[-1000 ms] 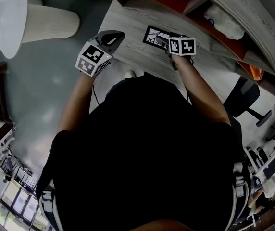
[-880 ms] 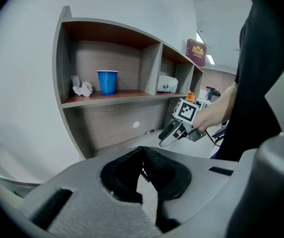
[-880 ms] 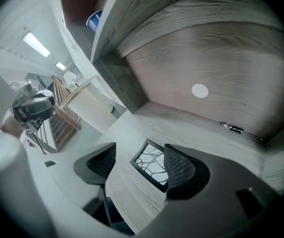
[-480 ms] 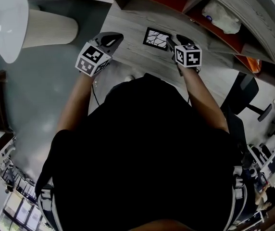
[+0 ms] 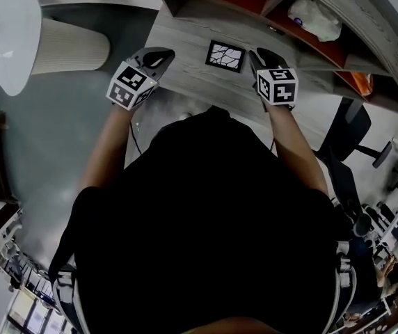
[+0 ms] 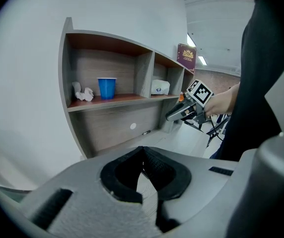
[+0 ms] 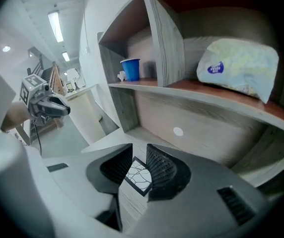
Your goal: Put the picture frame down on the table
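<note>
The picture frame (image 5: pixel 225 56), black-edged with a white cracked-line print, lies flat on the grey wood table (image 5: pixel 192 33) below the shelf unit. My right gripper (image 5: pixel 257 53) hovers just right of it, apart from it and open. In the right gripper view the frame (image 7: pixel 138 176) shows on the table through the gap of the right gripper (image 7: pixel 139 148). My left gripper (image 5: pixel 161 52) hangs over the table's left part, left of the frame. The left gripper (image 6: pixel 142 150) is shut, tips touching, with nothing in it.
A shelf unit at the table's back holds a blue cup (image 6: pixel 106 88) and a white bag (image 7: pixel 236 66). A small dark pen (image 6: pixel 146 132) lies on the table near the back panel. An office chair (image 5: pixel 345 138) stands at the right, a ribbed beige cylinder (image 5: pixel 70 44) at the left.
The right gripper, which was at the frame a second ago, has drawn back to the right and off it. The frame stays flat on the table. The left gripper barely moved.
</note>
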A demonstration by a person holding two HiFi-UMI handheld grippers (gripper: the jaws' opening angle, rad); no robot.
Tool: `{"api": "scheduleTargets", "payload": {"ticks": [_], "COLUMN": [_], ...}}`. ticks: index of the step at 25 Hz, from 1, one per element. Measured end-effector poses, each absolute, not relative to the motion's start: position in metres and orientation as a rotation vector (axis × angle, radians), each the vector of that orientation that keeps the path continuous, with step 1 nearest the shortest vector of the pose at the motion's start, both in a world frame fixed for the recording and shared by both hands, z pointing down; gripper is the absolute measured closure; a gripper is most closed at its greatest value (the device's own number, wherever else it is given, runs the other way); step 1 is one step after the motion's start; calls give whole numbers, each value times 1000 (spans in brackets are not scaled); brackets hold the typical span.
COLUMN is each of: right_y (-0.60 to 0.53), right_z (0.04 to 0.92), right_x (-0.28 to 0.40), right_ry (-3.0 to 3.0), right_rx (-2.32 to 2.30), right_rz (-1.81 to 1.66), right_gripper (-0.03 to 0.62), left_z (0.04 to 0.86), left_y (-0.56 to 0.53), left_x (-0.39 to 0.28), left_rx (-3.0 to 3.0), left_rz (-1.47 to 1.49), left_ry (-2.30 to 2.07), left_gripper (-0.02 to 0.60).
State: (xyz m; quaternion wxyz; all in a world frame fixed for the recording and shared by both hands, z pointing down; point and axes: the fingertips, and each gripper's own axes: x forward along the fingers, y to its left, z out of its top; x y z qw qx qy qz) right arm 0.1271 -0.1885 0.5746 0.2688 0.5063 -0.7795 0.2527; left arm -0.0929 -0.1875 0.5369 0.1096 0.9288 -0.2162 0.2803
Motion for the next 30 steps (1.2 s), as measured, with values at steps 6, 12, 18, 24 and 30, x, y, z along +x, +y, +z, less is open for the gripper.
{"api": "scheduleTargets", "payload": {"ticks": [6, 12, 18, 24, 30], "right_y": [-183, -174, -162, -150, -133], "right_z": [537, 499, 458, 435, 422], "right_x": [132, 131, 129, 129, 127], "right_ry": [-2150, -2191, -2239, -2254, -2258], "right_rx": [1481, 1555, 1652, 1720, 1761], "right_rz": [581, 495, 402, 370, 381], "right_gripper": [554, 571, 586, 587, 588], "left_z": [527, 514, 500, 491, 475], "left_y": [-184, -184, -180, -171, -157], "left_x": [-102, -112, -111, -113, -113], "left_rx": [2758, 2790, 2847, 2883, 2935], "left_rz": [814, 772, 728, 688, 599], "left_ry": [-635, -672, -667, -648, -638], "left_gripper": [565, 565, 565, 565, 565]}}
